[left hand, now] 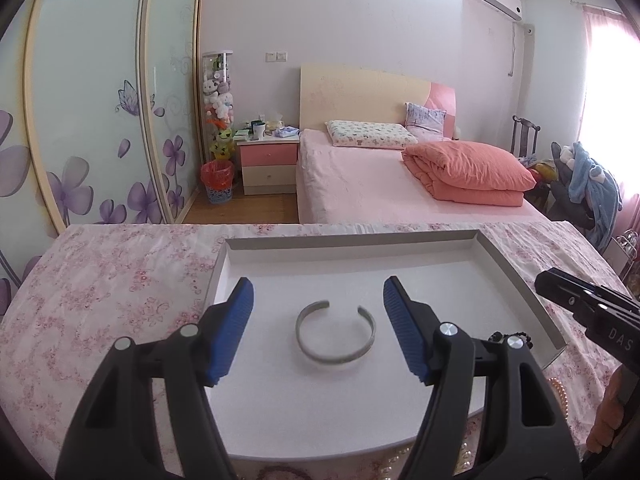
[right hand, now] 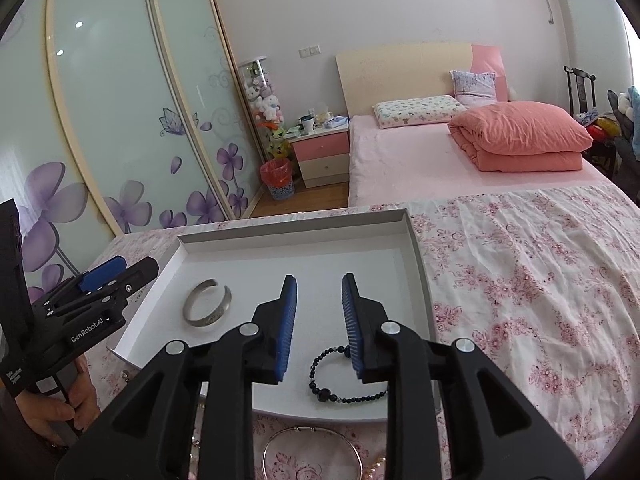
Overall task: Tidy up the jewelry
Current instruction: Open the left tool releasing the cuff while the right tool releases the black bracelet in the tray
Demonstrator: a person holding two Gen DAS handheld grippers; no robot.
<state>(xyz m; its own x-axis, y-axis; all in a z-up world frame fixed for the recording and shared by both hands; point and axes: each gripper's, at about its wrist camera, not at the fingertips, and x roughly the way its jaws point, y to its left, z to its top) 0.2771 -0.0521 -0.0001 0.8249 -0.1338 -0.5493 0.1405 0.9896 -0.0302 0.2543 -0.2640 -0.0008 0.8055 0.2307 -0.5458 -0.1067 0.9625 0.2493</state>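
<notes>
A white shallow tray (left hand: 352, 248) lies on the floral cloth. A silver open cuff bracelet (left hand: 335, 333) lies in it, between the fingers of my open, empty left gripper (left hand: 318, 294); it also shows in the right wrist view (right hand: 207, 307). A dark bead bracelet (right hand: 344, 376) lies in the tray's near right part, under my right gripper (right hand: 319, 292), which is open and empty. A thin silver bangle (right hand: 312, 454) and pearls (right hand: 376, 466) lie on the cloth in front of the tray.
The tray (right hand: 416, 264) sits on a table with a pink floral cloth (right hand: 540, 280). Pearl strands (left hand: 560, 394) lie near the tray's right corner. A pink bed (left hand: 400, 176), nightstand (left hand: 269, 164) and wardrobe doors (left hand: 92, 120) stand beyond.
</notes>
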